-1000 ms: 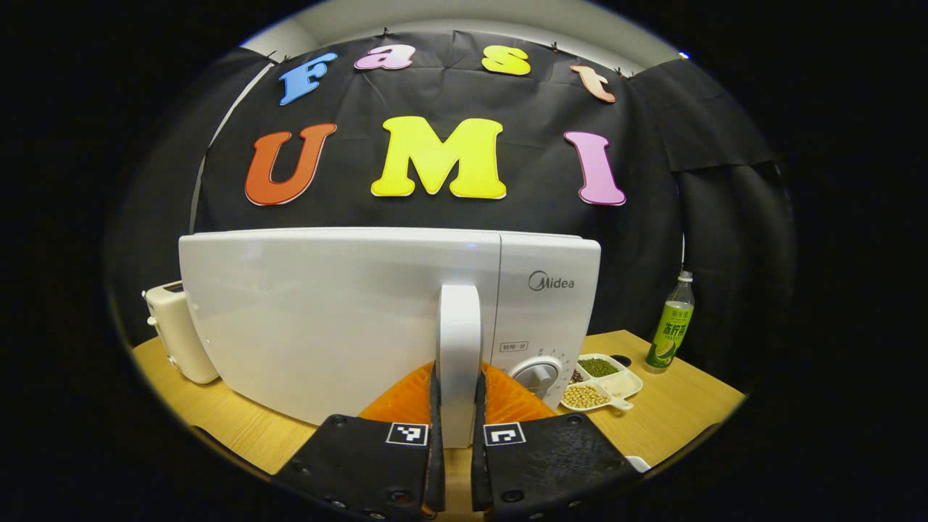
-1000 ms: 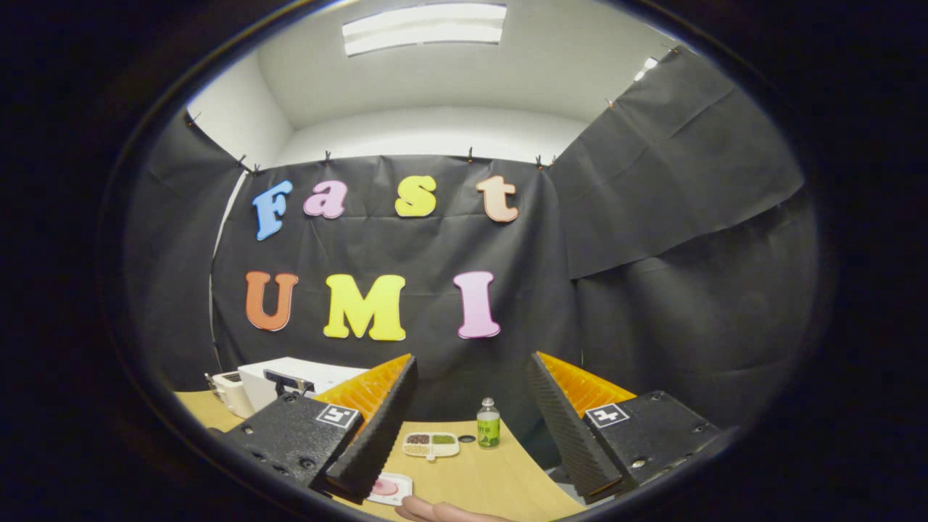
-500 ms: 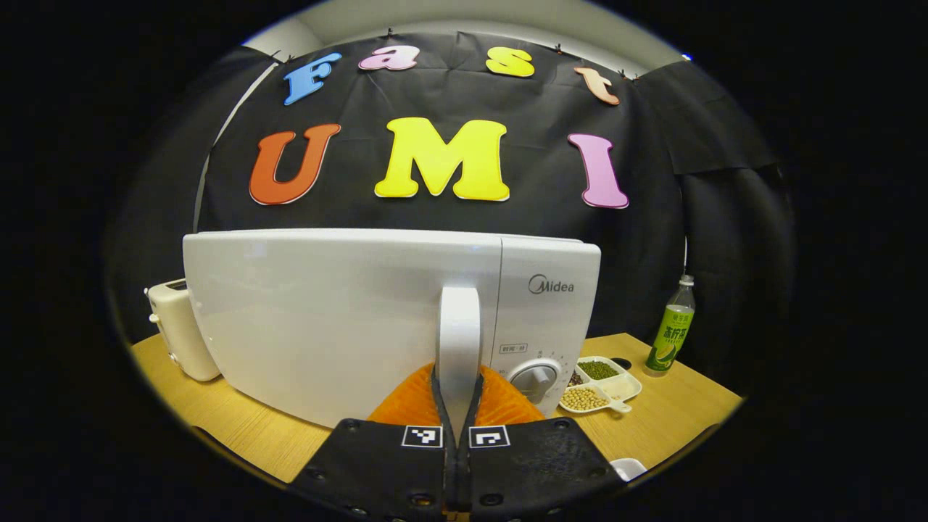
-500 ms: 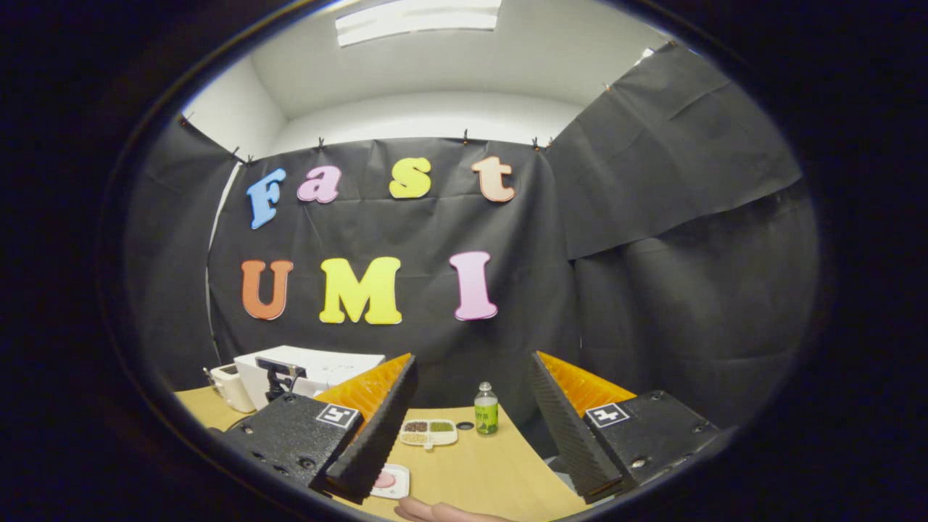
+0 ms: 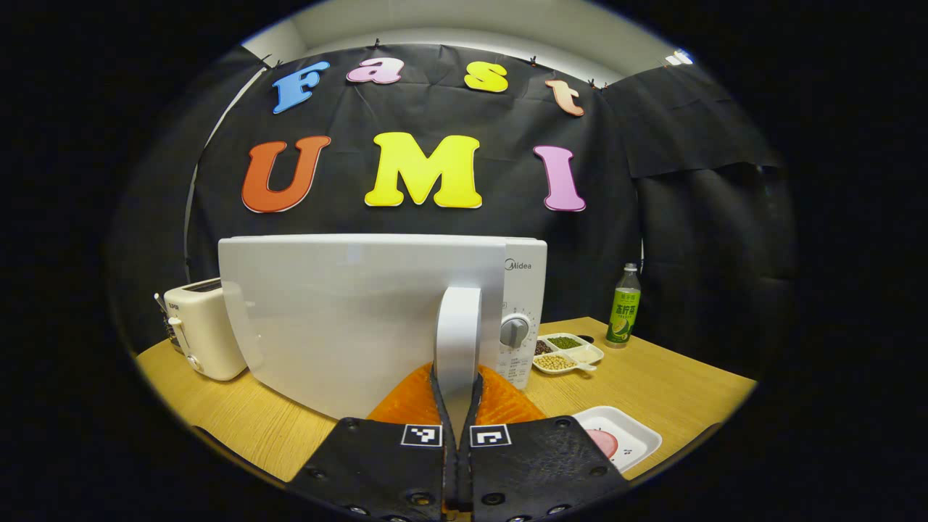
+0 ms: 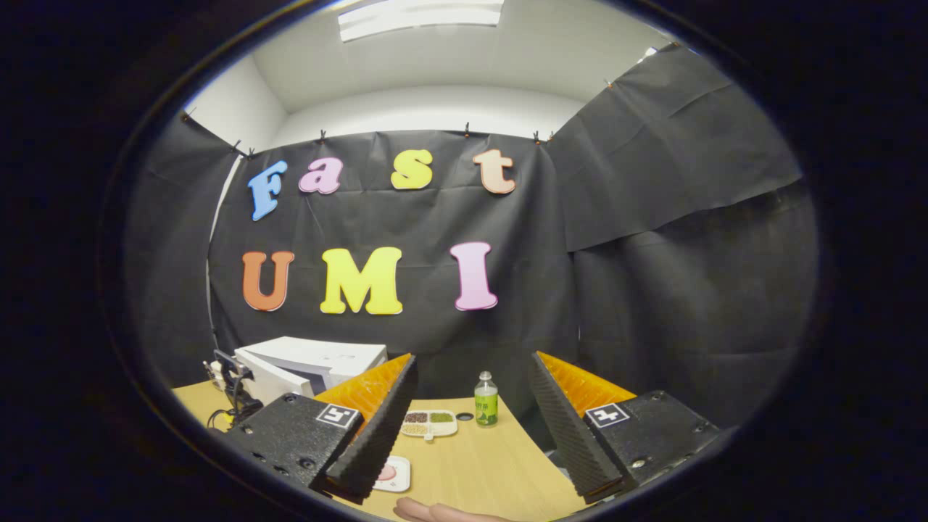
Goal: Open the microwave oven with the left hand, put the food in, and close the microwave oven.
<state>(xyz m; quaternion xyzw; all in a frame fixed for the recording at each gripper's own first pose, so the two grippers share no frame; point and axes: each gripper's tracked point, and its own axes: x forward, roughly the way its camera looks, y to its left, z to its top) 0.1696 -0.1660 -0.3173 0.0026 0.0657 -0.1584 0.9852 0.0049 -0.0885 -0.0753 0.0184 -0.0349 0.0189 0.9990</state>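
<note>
The white microwave [image 5: 525, 290] stands on the wooden table [image 5: 674, 388]. Its door [image 5: 341, 319] has swung part way out from the body. My left gripper [image 5: 457, 395] is shut on the door's upright white handle [image 5: 458, 326], one finger pressing each side. A white plate with pink food [image 5: 616, 438] lies at the lower right of the left gripper view. In the right gripper view the microwave [image 6: 319, 359] shows at the left with its door ajar, and the plate of food [image 6: 391, 473] lies low between the fingers. My right gripper [image 6: 471, 406] hangs open above the table with nothing in it.
A cream toaster [image 5: 203, 326] stands left of the microwave. A divided dish of beans [image 5: 569, 354] and a green bottle [image 5: 623, 308] sit to its right. A hand [image 6: 442, 512] shows at the bottom of the right gripper view.
My left gripper closed on the handle and pulled back, swinging the door away from the body. The right gripper stayed open, with its view tilting slightly downward.
</note>
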